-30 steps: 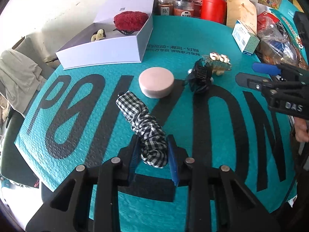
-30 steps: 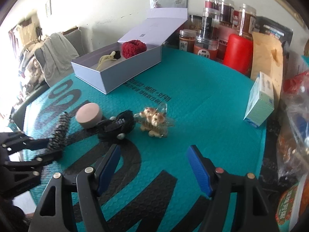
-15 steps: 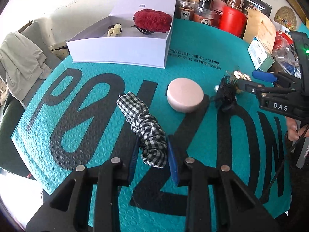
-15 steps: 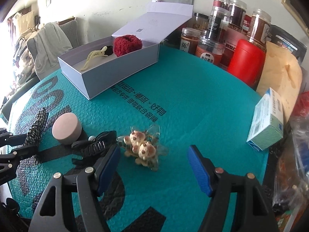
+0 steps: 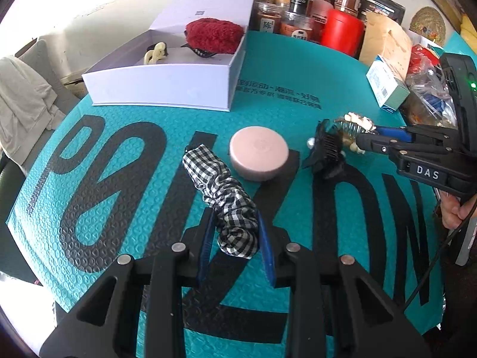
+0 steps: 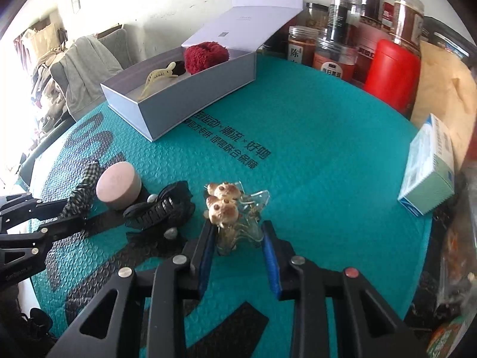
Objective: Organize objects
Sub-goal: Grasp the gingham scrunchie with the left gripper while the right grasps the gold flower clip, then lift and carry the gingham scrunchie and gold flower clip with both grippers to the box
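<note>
I judge the sorting as partly done. The white box [image 5: 161, 89] stands open at about 11 o'clock on the teal mat [image 5: 298, 89], and it already holds a fluffy red scrunchie [image 5: 214, 37], a cream hair clip [image 5: 155, 53] and one dark clip that I see only partly. Four things are not yet in the box: the checked scrunchie [image 5: 220, 194], the pink round case [image 5: 258, 152] in the middle of the mat, the black claw clip [image 6: 162, 207] just beside the case at its 3 o'clock, and the clear clip with little bear figures [image 6: 231, 214], which touches or nearly touches the black clip on its right. My left gripper [image 5: 235, 235] is clenched on the near end of the checked scrunchie; the fabric is pressed narrow between the two blue pads, and the rest of it lies on the mat and points toward 11 o'clock, to the box. My right gripper [image 6: 238, 238] comes in from 3 o'clock in the left camera view, and its jaws are closing around the clear bear clip; in the right wrist view the pads stand against both sides of the clip, so I take it as grasped, though the clip is transparent and I cannot see how firm the hold is. Both pieces look to be low on the mat, so I think the carrying to the box is the next work, and after it the case and the black clip remain.
</note>
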A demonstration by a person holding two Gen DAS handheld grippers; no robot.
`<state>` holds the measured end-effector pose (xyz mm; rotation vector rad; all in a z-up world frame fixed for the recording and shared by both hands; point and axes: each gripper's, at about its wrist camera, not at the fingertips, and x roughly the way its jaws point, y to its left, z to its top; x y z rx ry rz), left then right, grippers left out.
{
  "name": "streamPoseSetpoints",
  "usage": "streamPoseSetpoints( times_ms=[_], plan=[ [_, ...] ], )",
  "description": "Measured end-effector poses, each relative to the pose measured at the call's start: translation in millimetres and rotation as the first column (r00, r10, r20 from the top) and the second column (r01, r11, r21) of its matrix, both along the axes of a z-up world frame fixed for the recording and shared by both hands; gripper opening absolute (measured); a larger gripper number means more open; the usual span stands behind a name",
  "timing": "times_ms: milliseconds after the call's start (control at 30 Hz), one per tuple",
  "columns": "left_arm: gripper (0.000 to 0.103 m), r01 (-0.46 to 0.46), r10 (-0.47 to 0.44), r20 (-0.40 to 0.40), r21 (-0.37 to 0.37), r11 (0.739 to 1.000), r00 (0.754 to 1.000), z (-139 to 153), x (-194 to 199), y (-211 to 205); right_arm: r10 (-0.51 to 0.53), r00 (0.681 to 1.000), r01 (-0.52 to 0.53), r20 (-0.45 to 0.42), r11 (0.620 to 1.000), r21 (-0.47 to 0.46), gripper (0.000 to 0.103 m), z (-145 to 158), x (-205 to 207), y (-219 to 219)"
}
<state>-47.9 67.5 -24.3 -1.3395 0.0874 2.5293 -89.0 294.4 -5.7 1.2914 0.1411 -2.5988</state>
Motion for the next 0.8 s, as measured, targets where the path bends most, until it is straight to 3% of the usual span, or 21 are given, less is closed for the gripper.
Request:
streamPoseSetpoints(
  times_ms=[333,567,633,667,700,800],
  plan=[
    [0.027,0.08,-0.08,-0.002,0.053,0.995,0.997,3.9,22.6,6.7,0.031,0.999,-0.032,0.013,0.999,0.013,0.03,1.8,43.9,-6.0],
    [0.027,0.116,-0.116,-0.003,0.047,0.992,0.993,3.9,34.2,8.0,0.063,0.998,-0.063,0.024,0.998,0.017,0.03,-1.5,73.3,-14.4],
    [0.027,0.117,-0.117,0.0,0.051,0.992,0.993,2.6,33.7,7.9,0.073,0.997,-0.073,0.004,0.997,0.032,0.039,-1.8,76.4,-17.9],
    [0.027,0.117,-0.117,0.0,0.054,0.992,0.993,2.2,33.2,7.9,0.07,0.998,-0.069,-0.008,0.996,0.048,0.056,-2.6,77.3,-19.9],
    [0.029,0.12,-0.12,0.003,0.056,0.991,0.993,2.1,32.4,8.3,0.064,0.998,-0.063,-0.011,0.997,0.053,0.065,-3.2,77.0,-20.6],
    [0.03,0.122,-0.122,0.002,0.043,0.992,0.993,2.2,30.0,10.8,0.054,0.999,-0.054,0.005,0.998,0.013,0.066,-5.0,70.9,-20.1]
  ],
)
